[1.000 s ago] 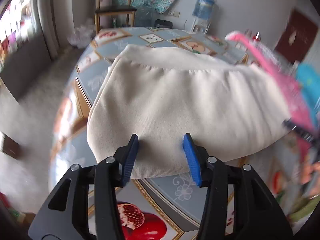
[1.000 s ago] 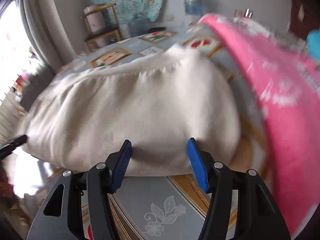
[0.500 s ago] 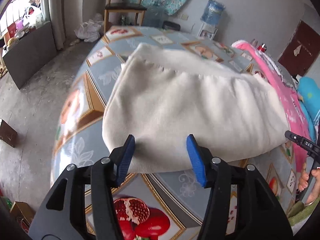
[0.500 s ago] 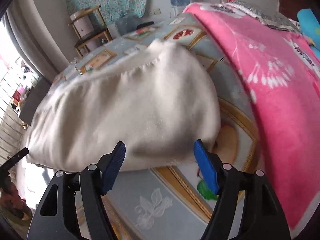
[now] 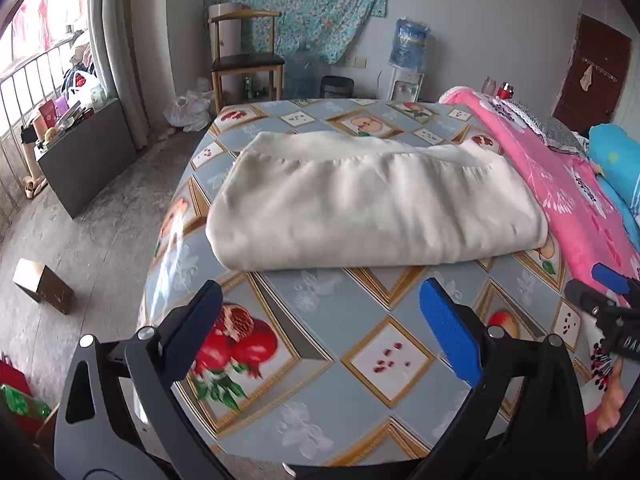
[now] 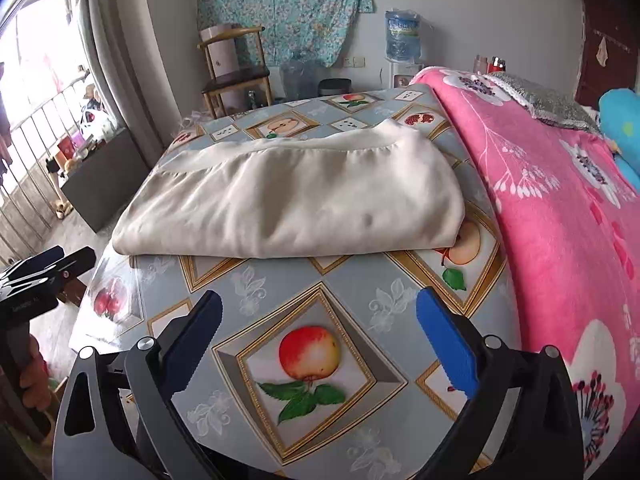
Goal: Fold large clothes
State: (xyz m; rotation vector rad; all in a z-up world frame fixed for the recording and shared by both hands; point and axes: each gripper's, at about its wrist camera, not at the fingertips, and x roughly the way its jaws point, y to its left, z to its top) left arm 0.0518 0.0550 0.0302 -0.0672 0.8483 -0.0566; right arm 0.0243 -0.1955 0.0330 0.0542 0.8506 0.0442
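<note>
A cream garment (image 5: 376,204) lies folded into a thick rectangle on the patterned fruit-print tablecloth (image 5: 344,320); it also shows in the right wrist view (image 6: 296,196). My left gripper (image 5: 320,324) is open and empty, held back from the garment's near edge over the table. My right gripper (image 6: 318,332) is open and empty too, back from the garment's near edge. The right gripper shows at the right edge of the left wrist view (image 5: 608,300). The left gripper shows at the left edge of the right wrist view (image 6: 36,276).
A pink flowered blanket (image 6: 560,216) lies along the right side of the table, with a blue pillow (image 5: 616,156) beyond. A wooden chair (image 5: 244,56), water dispenser (image 5: 408,56) and dark low cabinet (image 5: 84,152) stand behind. A cardboard box (image 5: 42,284) sits on the floor.
Both grippers have pulled back from the garment's near edge, opened wider and risen. The folded garment now lies on the table on its own.
</note>
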